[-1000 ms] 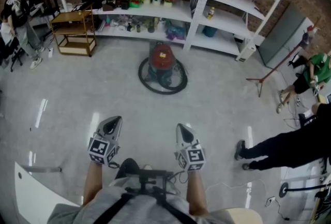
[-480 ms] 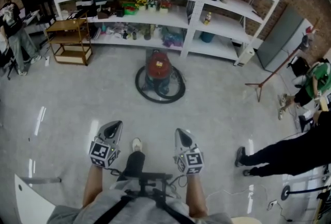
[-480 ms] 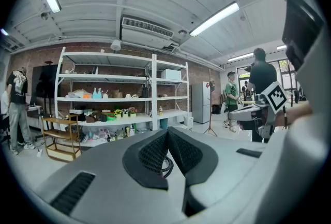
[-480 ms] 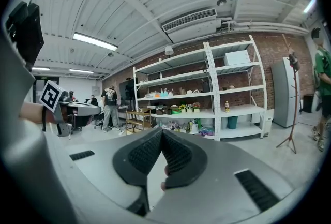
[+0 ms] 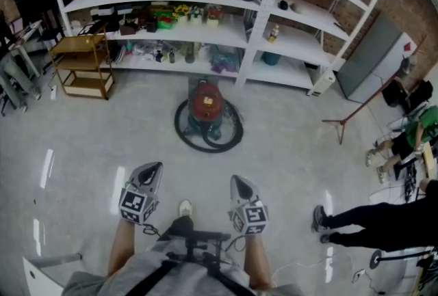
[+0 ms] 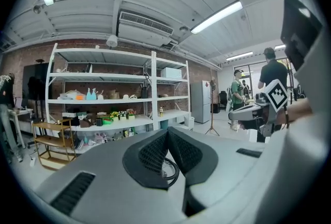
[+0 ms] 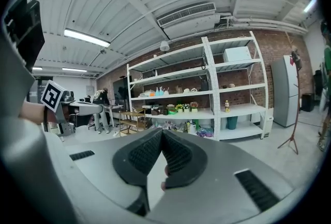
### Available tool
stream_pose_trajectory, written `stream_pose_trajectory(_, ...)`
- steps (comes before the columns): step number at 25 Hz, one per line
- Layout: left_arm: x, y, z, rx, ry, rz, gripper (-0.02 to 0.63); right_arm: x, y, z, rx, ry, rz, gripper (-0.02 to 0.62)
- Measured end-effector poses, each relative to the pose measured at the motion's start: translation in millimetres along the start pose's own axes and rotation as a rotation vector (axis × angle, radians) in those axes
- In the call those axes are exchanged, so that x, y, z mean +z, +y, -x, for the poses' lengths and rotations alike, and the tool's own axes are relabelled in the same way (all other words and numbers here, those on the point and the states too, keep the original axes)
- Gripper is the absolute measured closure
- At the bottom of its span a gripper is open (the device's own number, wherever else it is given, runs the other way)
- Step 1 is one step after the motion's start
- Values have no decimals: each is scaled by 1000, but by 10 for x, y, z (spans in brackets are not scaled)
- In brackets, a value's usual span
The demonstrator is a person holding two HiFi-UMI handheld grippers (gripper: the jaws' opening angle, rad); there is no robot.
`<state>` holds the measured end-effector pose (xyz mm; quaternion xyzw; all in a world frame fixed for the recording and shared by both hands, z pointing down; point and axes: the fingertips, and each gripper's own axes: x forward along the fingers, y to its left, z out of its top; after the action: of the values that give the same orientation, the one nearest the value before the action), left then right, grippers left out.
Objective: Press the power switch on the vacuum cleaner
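The vacuum cleaner (image 5: 205, 104) stands on the floor in front of the shelves, a red-topped canister with its black hose (image 5: 207, 139) coiled round it. In the head view my left gripper (image 5: 155, 167) and right gripper (image 5: 237, 180) are held out side by side, well short of the vacuum, both shut and empty. The left gripper view shows my left gripper (image 6: 167, 132) with its black pads pressed together, a loop of the hose (image 6: 172, 171) showing below the tips. My right gripper (image 7: 162, 132) is shut the same way. The power switch is too small to make out.
White shelving (image 5: 274, 35) full of small items runs behind the vacuum. A wooden cart (image 5: 82, 65) stands at the left, a grey cabinet (image 5: 369, 59) and a tripod stand (image 5: 349, 120) at the right. A person in black (image 5: 383, 216) is on the right.
The vacuum sits lower in the head view now, so I am closer to it. Both grippers stay shut and held out in front.
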<state>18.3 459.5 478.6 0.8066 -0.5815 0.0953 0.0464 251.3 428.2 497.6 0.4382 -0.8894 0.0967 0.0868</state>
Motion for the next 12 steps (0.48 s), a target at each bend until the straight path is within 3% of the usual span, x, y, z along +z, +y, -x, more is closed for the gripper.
stream_pose_trajectory(12,155,874,-896,-44,4,6,598,378,-127,-1168,-30,4,-2,583)
